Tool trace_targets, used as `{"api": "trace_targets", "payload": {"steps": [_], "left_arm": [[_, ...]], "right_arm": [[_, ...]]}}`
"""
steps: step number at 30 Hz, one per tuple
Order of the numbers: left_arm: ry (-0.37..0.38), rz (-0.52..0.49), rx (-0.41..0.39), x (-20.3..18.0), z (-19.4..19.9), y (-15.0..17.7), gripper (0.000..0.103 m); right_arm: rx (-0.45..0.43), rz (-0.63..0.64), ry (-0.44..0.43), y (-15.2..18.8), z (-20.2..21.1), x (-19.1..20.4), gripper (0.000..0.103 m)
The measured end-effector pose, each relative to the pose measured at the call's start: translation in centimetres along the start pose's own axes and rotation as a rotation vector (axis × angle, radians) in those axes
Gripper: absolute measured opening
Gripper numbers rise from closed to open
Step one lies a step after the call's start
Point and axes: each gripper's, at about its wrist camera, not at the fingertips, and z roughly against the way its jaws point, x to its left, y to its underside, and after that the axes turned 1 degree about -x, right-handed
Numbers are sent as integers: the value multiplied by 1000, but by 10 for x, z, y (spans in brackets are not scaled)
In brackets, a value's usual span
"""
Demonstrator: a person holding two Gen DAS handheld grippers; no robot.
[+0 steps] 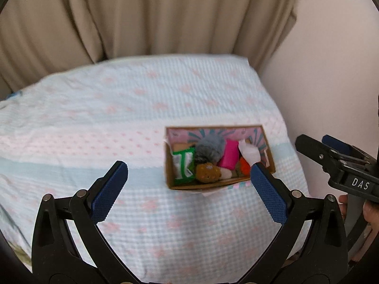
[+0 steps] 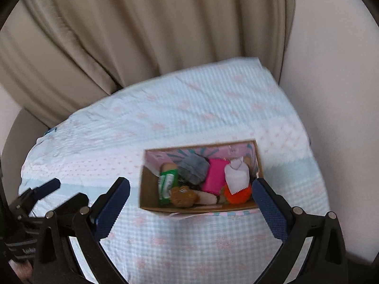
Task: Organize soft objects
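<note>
Progress looks near complete: soft objects sit packed in the cardboard box on the quilted bed, w/ the grey pom-pom, pink block, green packet, brown plush, white pouch and orange piece all inside. Nothing loose on the cover (as far as both views reach). Left gripper and right gripper hang spread wide, holding nothing. Right view shows the box's left inner wall better; left view shows the right gripper's side.

Cardboard box of soft toys sits on bedspread.
</note>
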Motion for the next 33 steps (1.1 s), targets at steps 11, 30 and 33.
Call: {"api": "trace_targets", "payload": {"steps": [11, 30, 33], "left_arm": [[-80, 13, -339, 58, 172, 24, 103], [-146, -26, -586, 54, 263, 72, 103], [-125, -20, -589, 52, 264, 73, 103]], "right_arm": [[-332, 97, 23, 26, 148, 86, 103], [-575, 170, 67, 80, 221, 125, 103], [-582, 171, 73, 82, 225, 125, 103]]}}
